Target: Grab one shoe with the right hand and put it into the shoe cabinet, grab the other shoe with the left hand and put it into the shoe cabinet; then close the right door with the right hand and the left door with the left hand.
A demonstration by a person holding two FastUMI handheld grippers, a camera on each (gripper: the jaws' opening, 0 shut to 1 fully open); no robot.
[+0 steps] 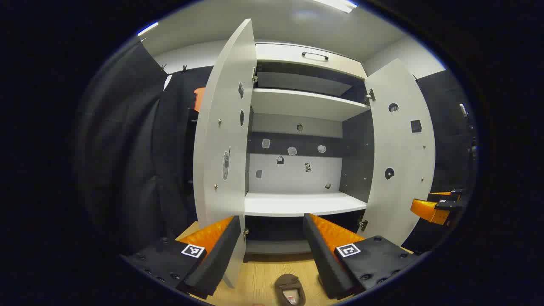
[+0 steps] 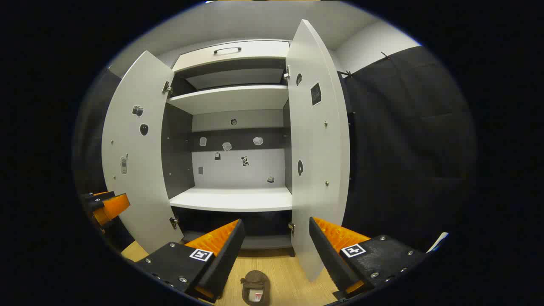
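With both tongs, left (image 1: 267, 250) and right (image 2: 274, 250), held apart and empty, one brown shoe (image 1: 290, 290) was seen on the floor at six o'clock before the open shoe cabinet (image 1: 304, 204), where a low approach risked clipping a door (image 1: 221, 140).

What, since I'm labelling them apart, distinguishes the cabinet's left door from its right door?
The left door carries a long phone-shaped sticker at mid height; the right door has a round dark one there. The right door bears a dark square sticker near its top; the left door has two small rounded ones. Both are pale and stand open on the cabinet.
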